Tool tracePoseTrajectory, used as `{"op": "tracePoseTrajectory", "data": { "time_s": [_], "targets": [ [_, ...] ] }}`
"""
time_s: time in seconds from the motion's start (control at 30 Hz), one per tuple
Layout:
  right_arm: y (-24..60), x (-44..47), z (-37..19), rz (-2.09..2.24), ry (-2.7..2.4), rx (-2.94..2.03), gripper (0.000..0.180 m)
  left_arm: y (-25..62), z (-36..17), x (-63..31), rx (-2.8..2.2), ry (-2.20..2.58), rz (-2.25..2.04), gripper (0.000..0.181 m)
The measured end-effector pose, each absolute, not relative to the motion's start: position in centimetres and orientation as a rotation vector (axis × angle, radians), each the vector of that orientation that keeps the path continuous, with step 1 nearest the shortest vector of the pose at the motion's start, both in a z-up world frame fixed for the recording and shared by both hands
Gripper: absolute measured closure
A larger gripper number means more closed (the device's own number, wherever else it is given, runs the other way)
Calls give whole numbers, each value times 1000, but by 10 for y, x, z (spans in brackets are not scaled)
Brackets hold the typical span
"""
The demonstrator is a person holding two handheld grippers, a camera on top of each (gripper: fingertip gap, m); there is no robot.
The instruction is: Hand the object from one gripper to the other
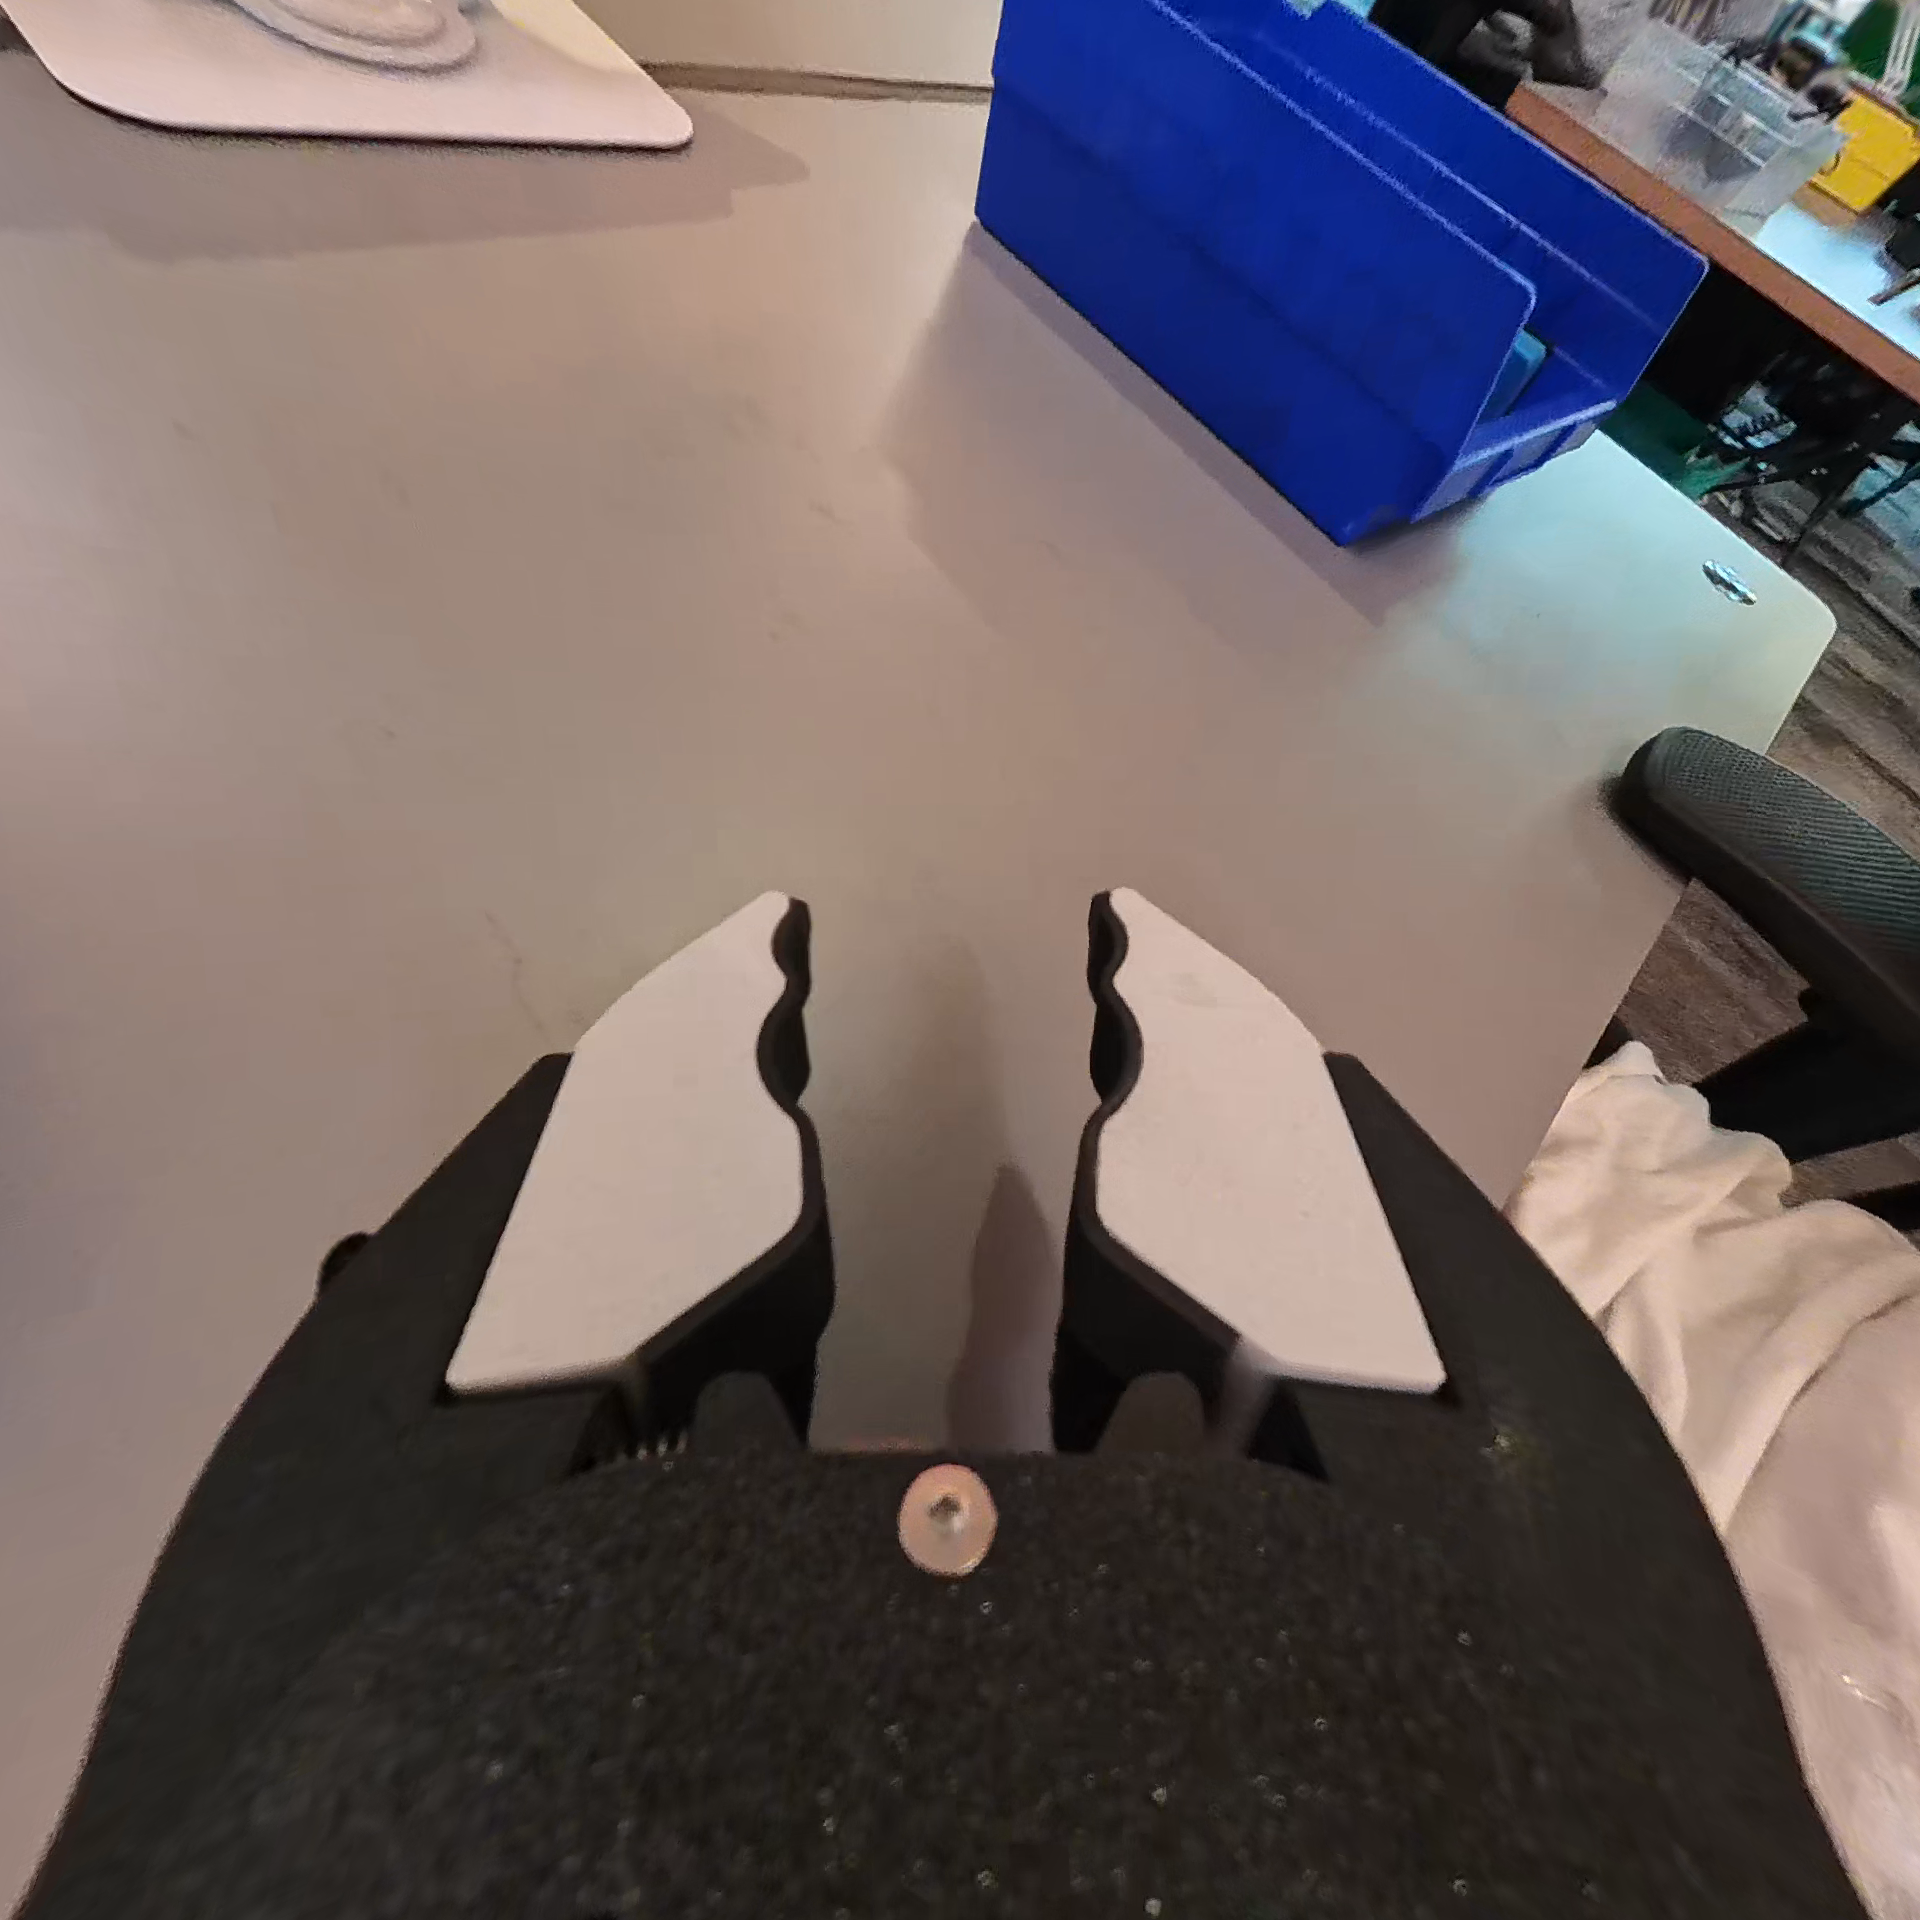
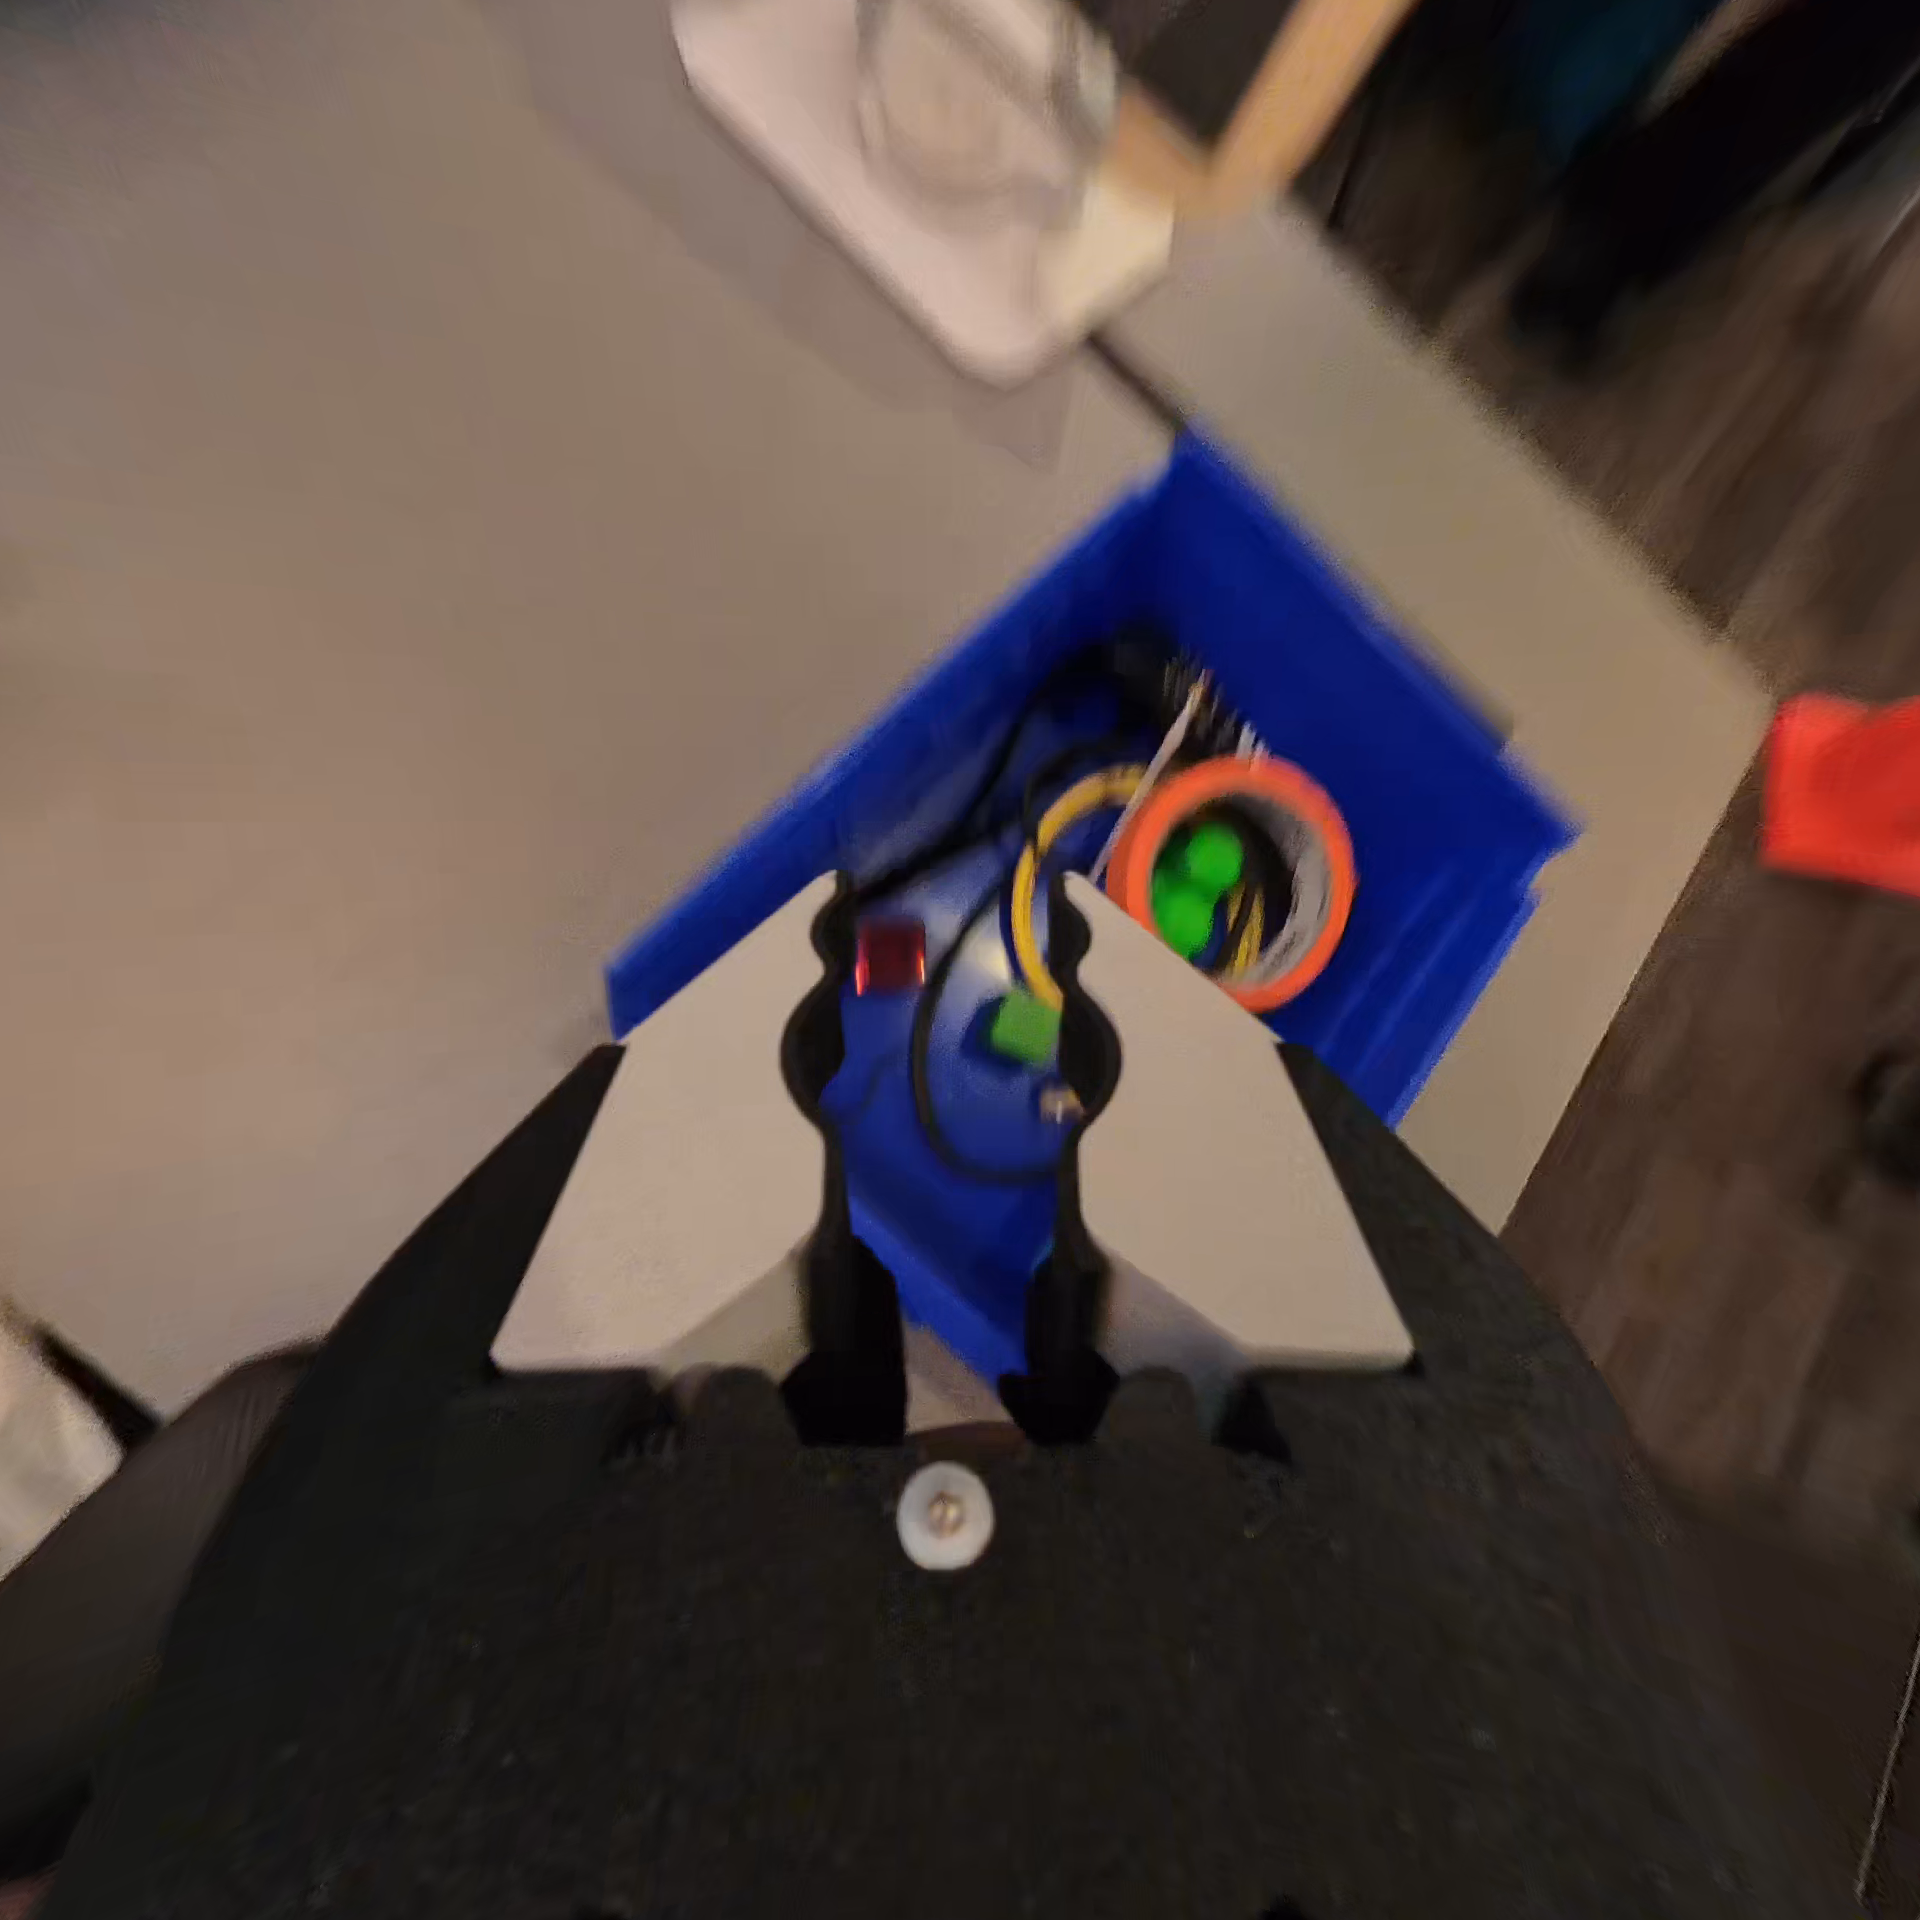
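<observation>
The right gripper [image 2: 951,904] hangs above the blue bin [image 2: 1226,582], which stands near the corner of the grey table [image 2: 312,623], and its fingers stand apart with nothing between them; the right wrist view is smeared by motion, so the small contents are hard to name. The task does not say which object is meant, and none is yet held, so it is most likely one of the things lying in the bin: an orange roll of tape [image 2: 1231,883] against the far right wall, two green balls [image 2: 1190,883] showing through its hole, a small green block [image 2: 1023,1029] and a dark red square piece [image 2: 891,956] on the floor of the bin beneath the fingertips, with yellow and black wires [image 2: 1029,862] looping among them. The tape roll looks the best candidate: probably light, stiff enough not to crush, with a ring wall to pinch, leaving the opposite side free for the receiving gripper. The blocks look light and rigid but small, leaving little to grasp for a second gripper. The wires may snag whatever is lifted. The left gripper [image 1: 948,914] is over bare table, well short of the bin [image 1: 1299,281], its fingers parted and empty. A white mat [image 1: 416,104] with something clear on it lies at the far left, a white cloth [image 1: 1714,1299] at the right edge
</observation>
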State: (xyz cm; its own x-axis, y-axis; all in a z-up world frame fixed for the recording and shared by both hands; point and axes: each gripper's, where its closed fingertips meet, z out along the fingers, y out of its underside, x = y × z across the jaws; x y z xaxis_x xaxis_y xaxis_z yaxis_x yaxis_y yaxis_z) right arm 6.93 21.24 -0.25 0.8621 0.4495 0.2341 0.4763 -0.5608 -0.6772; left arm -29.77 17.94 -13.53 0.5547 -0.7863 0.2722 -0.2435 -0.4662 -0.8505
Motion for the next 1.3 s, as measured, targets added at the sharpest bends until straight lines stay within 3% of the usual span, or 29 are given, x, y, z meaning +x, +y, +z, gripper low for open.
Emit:
{"op": "tracePoseTrajectory", "data": {
  "time_s": [0.03, 0.13, 0.23, 0.33, 0.43, 0.5, 0.57, 0.73, 0.9, 1.0, 1.13, 1.3],
  "targets": [
    [214, 52, 13, -55, -697, -2141, 143, 182, -133, -299, -1979, 805, -850, 125],
    [219, -4, 20, -150, -841, -1935, 143, 189, -118, -303, -1922, 724, -824, 121],
    [217, -86, -35, -77, -1092, -1892, 143, 188, -110, -304, -1869, 747, -812, 121],
    [173, -194, -95, 526, -1237, -1845, 141, 182, -103, -301, -1813, 799, -815, 120],
    [144, -248, -95, 1172, -1013, -1712, 139, 174, -97, -298, -1774, 846, -808, 114],
    [130, -254, -80, 1470, -914, -1652, 136, 171, -87, -299, -1728, 875, -777, 108],
    [133, -243, -79, 1456, -864, -1666, 136, 163, -73, -298, -1676, 918, -808, 100],
    [136, -206, -77, 1386, -706, -1639, 136, 154, -24, -309, -1604, 882, -1106, 102],
    [138, -192, -70, 1390, -625, -1610, 136, 235, -2, -397, -1695, 884, -796, 107],
    [139, -193, -75, 1408, -620, -1635, 136, 295, -18, -462, -1854, 999, -598, 116],
    [134, -202, -91, 1429, -676, -1716, 135, 377, -75, -533, -2194, 1126, -240, 113],
    [125, -213, -107, 1424, -751, -1783, 134, 404, -137, -540, -2475, 1342, -153, 111]
  ]
}}
